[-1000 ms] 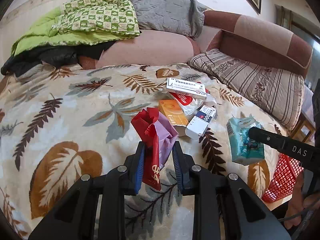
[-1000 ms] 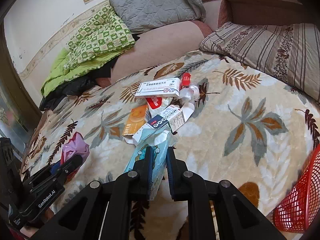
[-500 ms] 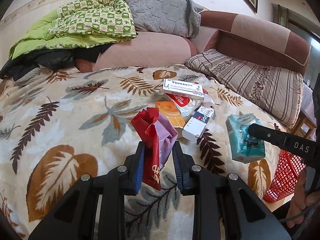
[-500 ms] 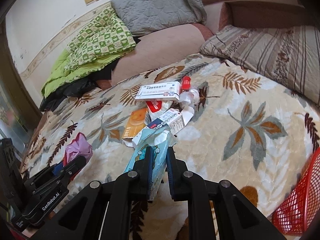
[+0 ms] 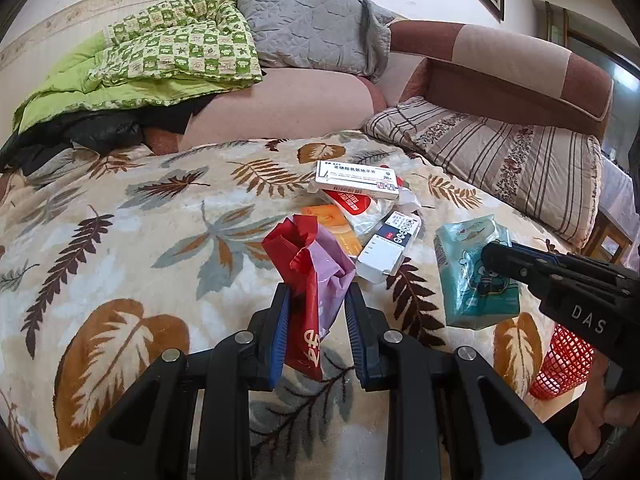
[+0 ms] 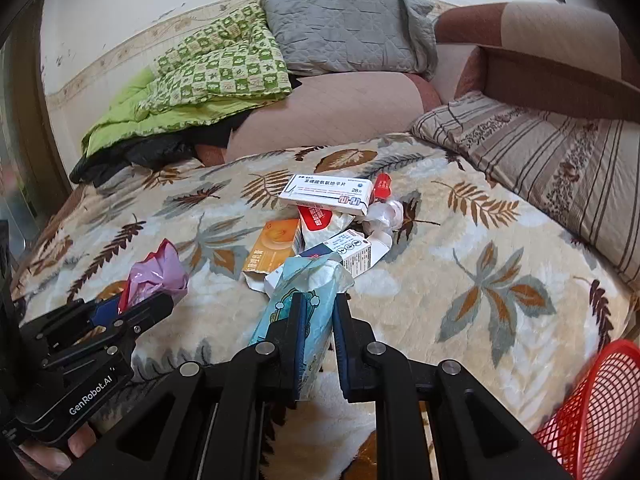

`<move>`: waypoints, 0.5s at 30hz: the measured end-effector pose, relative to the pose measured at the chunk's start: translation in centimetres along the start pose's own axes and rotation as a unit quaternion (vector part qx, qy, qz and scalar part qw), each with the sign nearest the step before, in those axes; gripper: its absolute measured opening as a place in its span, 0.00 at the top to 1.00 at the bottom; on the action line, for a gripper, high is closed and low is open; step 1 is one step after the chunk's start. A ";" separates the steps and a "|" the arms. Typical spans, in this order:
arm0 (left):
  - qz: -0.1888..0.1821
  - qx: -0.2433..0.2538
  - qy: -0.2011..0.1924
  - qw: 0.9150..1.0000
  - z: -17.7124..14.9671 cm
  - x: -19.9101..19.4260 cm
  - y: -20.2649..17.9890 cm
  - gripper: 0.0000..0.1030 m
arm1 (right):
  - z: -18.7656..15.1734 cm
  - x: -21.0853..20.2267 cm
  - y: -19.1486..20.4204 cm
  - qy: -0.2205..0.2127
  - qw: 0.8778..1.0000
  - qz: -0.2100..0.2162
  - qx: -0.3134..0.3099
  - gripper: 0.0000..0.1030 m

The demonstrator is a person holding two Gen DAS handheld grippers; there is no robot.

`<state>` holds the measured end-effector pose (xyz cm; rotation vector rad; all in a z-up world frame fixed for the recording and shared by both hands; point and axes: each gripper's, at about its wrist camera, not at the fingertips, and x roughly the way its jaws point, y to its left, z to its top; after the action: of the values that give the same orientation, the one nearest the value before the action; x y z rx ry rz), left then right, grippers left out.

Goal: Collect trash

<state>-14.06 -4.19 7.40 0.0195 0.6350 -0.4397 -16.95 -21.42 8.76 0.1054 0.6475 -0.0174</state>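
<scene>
The left gripper (image 5: 316,300) is clenched on one crumpled red and pink wrapper (image 5: 310,276), lifted above the near part of the bed (image 5: 120,240). The wrapper's long axis runs along the fingers, its bunched end pointing away toward the headboard side, its printed red end hanging back between the blue pads (image 5: 280,332).

The right gripper (image 6: 316,312) grips one teal tissue pack (image 6: 296,308) by its middle, held over the bed's near edge. The pack's long axis also follows the fingers, and its torn open end, with white tissue showing, points away toward the trash pile.

That pile lies in the middle of the bed, toward its right side. In it are three boxes: a long white box (image 6: 330,194) lying crosswise at the far end, an orange box (image 6: 276,248) with its long axis pointing toward the grippers, and a white and blue box (image 6: 352,252) lying slantwise beside it with an open flap. A white pouch with a red label (image 6: 324,220) sits between them, partly under the long box. Crumpled clear plastic (image 6: 384,212) and a small red item (image 6: 382,186) touch the long box's right end.

One red mesh basket (image 6: 592,412) stands off the bed's near right corner.
</scene>
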 end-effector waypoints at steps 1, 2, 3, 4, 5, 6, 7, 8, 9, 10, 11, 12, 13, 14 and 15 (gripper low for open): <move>0.000 0.001 0.000 1.000 -0.1 0.0 -0.2 0.75 | 0.0 0.0 0.1 0.000 1.000 -0.003 -0.004 0.86; 0.001 0.001 0.000 1.000 -0.1 0.0 -0.2 0.75 | 0.0 0.0 0.2 -0.001 1.000 -0.004 -0.006 0.86; 0.000 0.000 0.000 1.000 -0.1 0.0 -0.2 0.75 | 0.0 0.0 0.2 -0.001 1.000 -0.005 -0.008 0.86; 0.000 0.001 0.001 1.000 -0.1 0.1 -0.1 0.75 | -0.1 0.0 0.3 -0.002 1.000 -0.007 -0.010 0.86; 0.001 0.001 0.001 1.000 -0.1 0.0 -0.2 0.75 | 0.0 0.0 0.3 -0.002 1.000 -0.008 -0.011 0.86; 0.001 0.001 0.001 1.000 -0.1 0.0 -0.2 0.75 | 0.0 0.0 0.3 -0.002 1.000 -0.008 -0.012 0.86; 0.001 0.001 0.000 1.000 -0.1 0.0 -0.2 0.75 | -0.1 -0.1 0.3 -0.002 1.000 -0.009 -0.011 0.86; 0.000 0.001 0.000 1.000 -0.1 0.0 -0.2 0.75 | -0.1 -0.1 0.3 -0.002 1.000 -0.008 -0.011 0.86; 0.001 0.001 0.000 1.000 -0.1 0.0 -0.2 0.75 | 0.0 -0.1 0.2 -0.002 1.000 -0.009 -0.011 0.86; 0.001 0.001 0.000 1.000 -0.1 0.0 -0.3 0.75 | 0.0 -0.1 0.3 -0.002 1.000 -0.009 -0.011 0.86; 0.001 0.001 0.000 1.000 -0.1 0.0 -0.2 0.75 | 0.0 -0.1 0.2 -0.002 1.000 -0.009 -0.011 0.86; 0.000 0.001 0.000 1.000 -0.1 0.0 -0.2 0.75 | 0.0 -0.1 0.2 -0.002 1.000 -0.009 -0.011 0.86; 0.002 0.001 0.000 1.000 -0.1 0.0 -0.3 0.75 | 0.0 -0.1 0.2 -0.002 1.000 -0.009 -0.012 0.86; 0.001 0.001 0.000 1.000 -0.1 0.0 -0.3 0.75 | 0.0 -0.1 0.2 -0.002 1.000 -0.010 -0.013 0.86; 0.001 0.001 0.000 1.000 -0.1 0.0 -0.3 0.75 | 0.0 -0.1 0.2 -0.002 1.000 -0.010 -0.013 0.86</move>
<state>-14.23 -4.46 7.34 0.0211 0.6349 -0.4387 -17.02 -21.23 8.81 0.0749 0.6441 -0.0279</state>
